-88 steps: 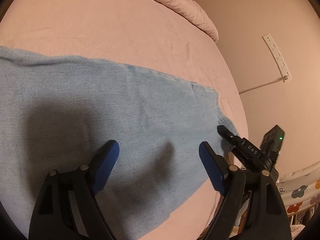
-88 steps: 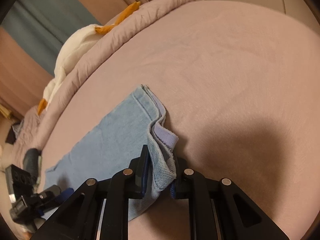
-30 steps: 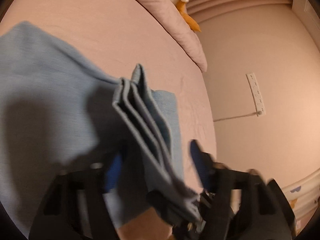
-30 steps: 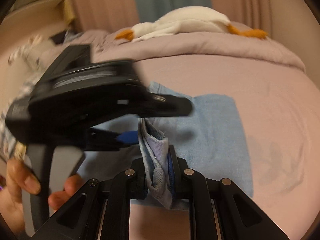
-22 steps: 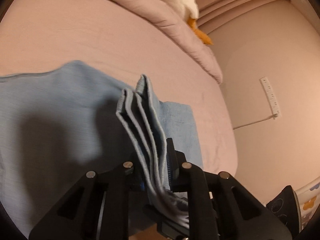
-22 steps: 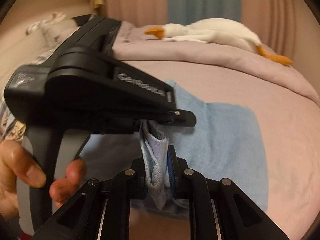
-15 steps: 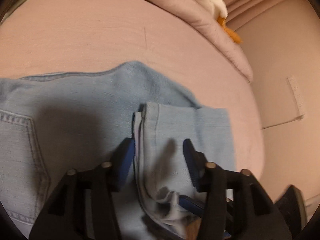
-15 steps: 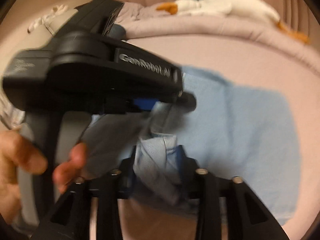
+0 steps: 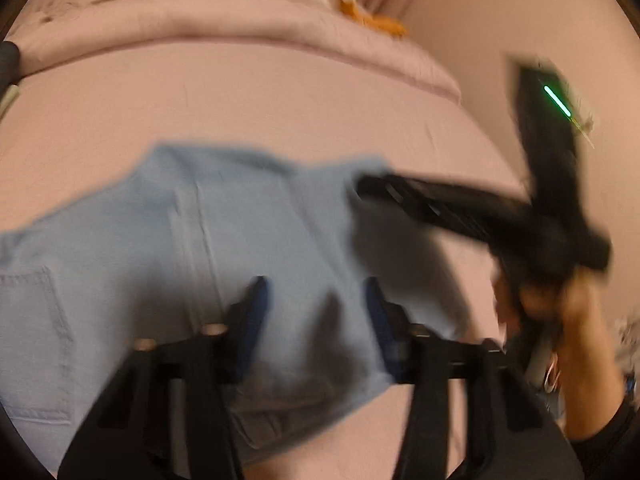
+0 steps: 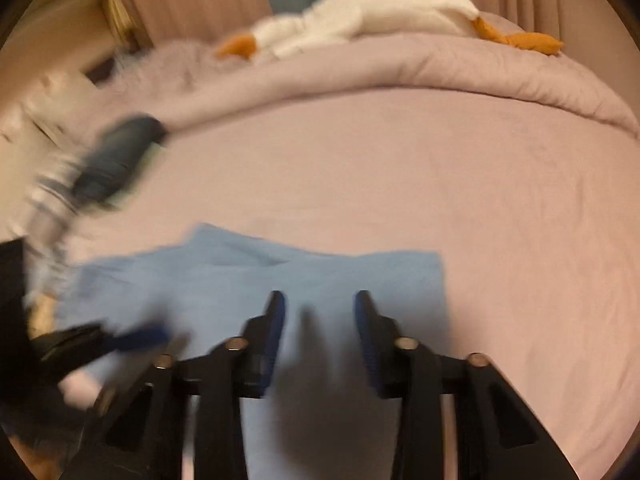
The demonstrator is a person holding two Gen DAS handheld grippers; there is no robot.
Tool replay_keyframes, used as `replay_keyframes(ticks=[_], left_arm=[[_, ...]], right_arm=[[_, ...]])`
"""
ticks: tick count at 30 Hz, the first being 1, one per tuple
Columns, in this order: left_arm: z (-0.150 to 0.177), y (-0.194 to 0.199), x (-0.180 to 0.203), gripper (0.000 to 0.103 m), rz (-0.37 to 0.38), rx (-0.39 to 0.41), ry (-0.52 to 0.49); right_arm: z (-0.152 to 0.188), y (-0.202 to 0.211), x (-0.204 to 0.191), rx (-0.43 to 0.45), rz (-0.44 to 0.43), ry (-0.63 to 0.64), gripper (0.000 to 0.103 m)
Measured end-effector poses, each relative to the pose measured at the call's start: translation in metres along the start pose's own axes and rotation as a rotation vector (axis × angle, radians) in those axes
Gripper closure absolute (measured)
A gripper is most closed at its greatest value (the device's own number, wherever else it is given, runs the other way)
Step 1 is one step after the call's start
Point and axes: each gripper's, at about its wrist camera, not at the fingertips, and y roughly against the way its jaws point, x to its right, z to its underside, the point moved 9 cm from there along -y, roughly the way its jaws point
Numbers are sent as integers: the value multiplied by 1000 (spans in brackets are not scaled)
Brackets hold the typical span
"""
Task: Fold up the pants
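Light blue denim pants [image 9: 240, 248] lie folded over on the pink bed sheet [image 9: 280, 96], a back pocket at the left edge. My left gripper [image 9: 316, 312] is open and empty just above the folded cloth. My right gripper [image 10: 320, 320] is open and empty over the same pants [image 10: 320, 276]. In the left wrist view the right gripper [image 9: 480, 216] shows blurred at the right, held by a hand. In the right wrist view the left gripper [image 10: 120, 340] shows blurred at the lower left.
A rolled pink duvet [image 10: 400, 72] with a white plush goose [image 10: 360, 12] lies along the bed's far side. A wall [image 9: 520, 20] stands to the right of the bed. A dark blurred object [image 10: 116, 160] lies at the bed's left edge.
Both grippers have opened and let go of the pant legs, which now lie flat on the upper part of the pants. Both grippers have drawn back, the right one swinging out to the right.
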Motion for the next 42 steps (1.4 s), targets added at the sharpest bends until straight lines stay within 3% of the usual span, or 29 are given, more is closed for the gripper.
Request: replay_keyframes(ticks=[1, 3, 9, 12, 15, 19, 20, 24, 27, 30, 31, 33, 36, 38, 42], left_arm=[[11, -11, -5, 70, -19, -43, 6], [25, -10, -13, 73, -19, -18, 10], [51, 19, -33, 82, 59, -4, 72], [53, 28, -40, 82, 105, 23, 110], [58, 32, -46, 82, 129, 34, 145], [67, 51, -45, 69, 88, 43, 162], [69, 58, -46, 61, 74, 49, 171], [92, 107, -82, 60, 66, 127, 277], [108, 141, -105, 44, 25, 200, 346], [126, 167, -136, 40, -2, 264, 462], [128, 169, -144, 38, -9, 273, 496], [140, 172, -169, 36, -12, 291, 627], [150, 176, -192, 36, 25, 335, 777], [144, 177, -198, 36, 48, 370, 834], [128, 176, -213, 36, 21, 400, 895]], right_arm=[[3, -19, 4, -62, 36, 10, 80], [10, -42, 7, -133, 67, 10, 88], [9, -30, 8, -116, 81, -55, 90], [13, -10, -26, -39, -18, 22, 90], [37, -14, -69, -77, -78, 126, 90], [57, -39, -129, -111, -90, 291, 91], [56, -44, -142, -108, -102, 324, 91], [51, -38, -163, -114, -172, 282, 91], [54, -25, -171, -62, -200, 256, 91], [79, -38, -175, -97, -187, 248, 91], [89, -49, -174, -116, -181, 249, 91], [84, -55, -179, -72, -179, 241, 90], [81, -51, -184, -89, -202, 187, 79], [77, -44, -188, -75, -213, 166, 79], [76, -35, -199, -48, -235, 170, 79]])
